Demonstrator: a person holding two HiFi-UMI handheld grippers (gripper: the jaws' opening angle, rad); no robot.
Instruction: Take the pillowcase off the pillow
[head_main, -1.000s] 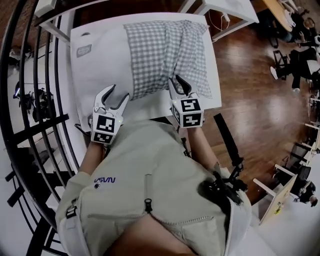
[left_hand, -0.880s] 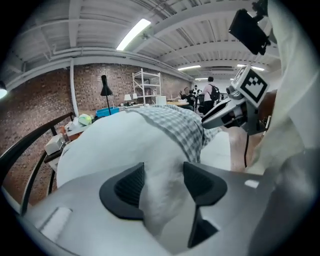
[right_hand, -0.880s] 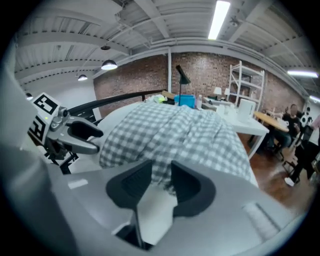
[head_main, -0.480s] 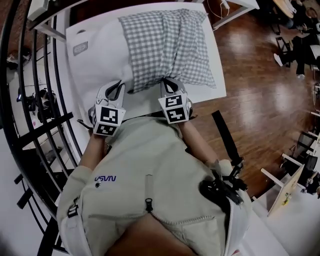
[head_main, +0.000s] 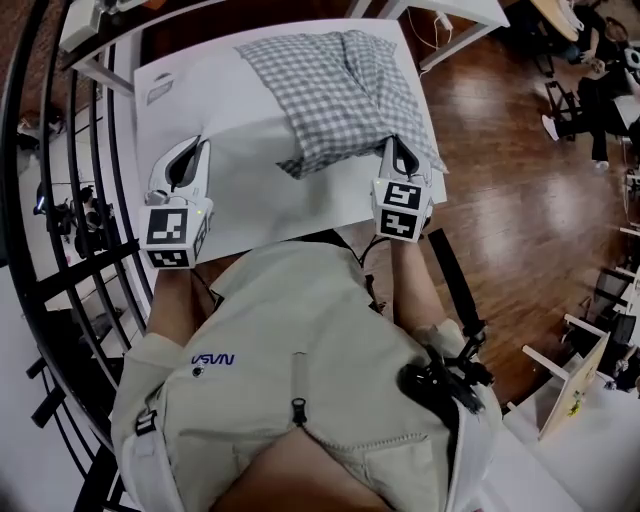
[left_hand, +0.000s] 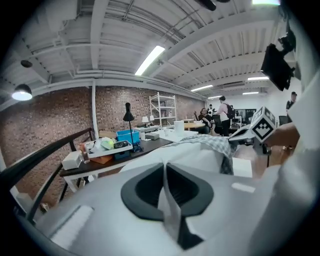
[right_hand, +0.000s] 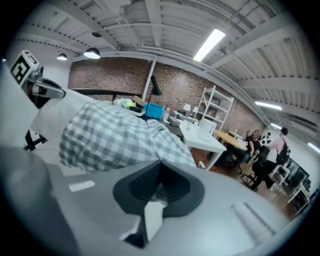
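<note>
L tool (head_main: 196, 146) grips pillow (head_main: 240, 150), R tool (head_main: 391, 144) pillowcase (head_main: 330, 90); wood floor (head_main: 500, 160).

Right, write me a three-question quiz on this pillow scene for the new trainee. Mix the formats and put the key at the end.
1. True or false: the checked pillowcase lies on the wooden floor.
2. What is the right gripper shut on? A) a desk lamp B) the pillowcase's near corner C) nothing at all
3. Fill in: the left gripper is shut on the plain white ____.

Key: 1 false, it lies on the white table. 2 B. 3 pillow.
</note>
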